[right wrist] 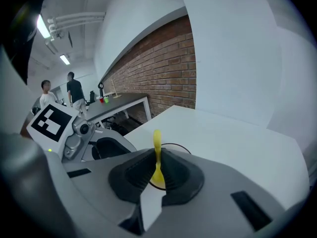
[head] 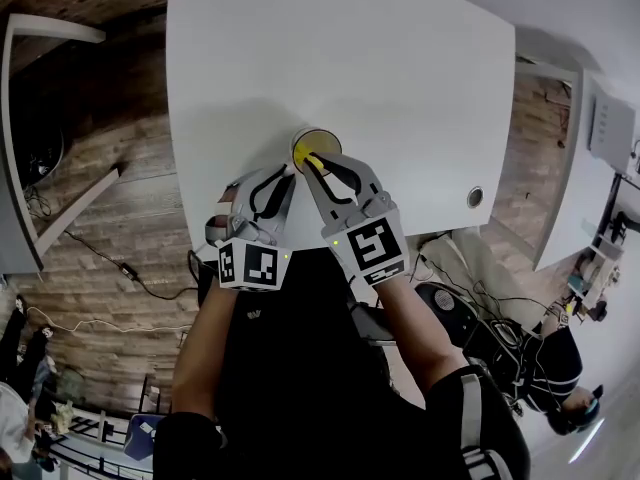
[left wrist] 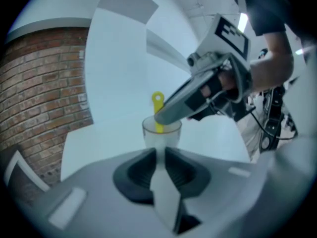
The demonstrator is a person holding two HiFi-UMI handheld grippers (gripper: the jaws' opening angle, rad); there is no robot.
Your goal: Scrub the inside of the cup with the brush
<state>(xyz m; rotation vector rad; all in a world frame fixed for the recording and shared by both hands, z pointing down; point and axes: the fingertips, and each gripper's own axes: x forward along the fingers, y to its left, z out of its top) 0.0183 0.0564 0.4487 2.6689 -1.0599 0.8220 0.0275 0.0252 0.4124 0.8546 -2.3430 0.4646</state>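
Right gripper view: right tool (right wrist: 157, 157) pinches the brush (right wrist: 157, 138), head down in the cup (left wrist: 171, 137); left tool (left wrist: 160, 152) pinches the cup's near wall, seemingly steadying it.

Left gripper (left wrist: 161, 155) jaws pinch clear cup (left wrist: 162, 136); right gripper (left wrist: 161, 117) holds yellow brush (left wrist: 158, 102) inside it.

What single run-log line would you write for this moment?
left gripper: holds cup | right gripper: grips yellow brush | brush: inside cup | cup: upright on white table
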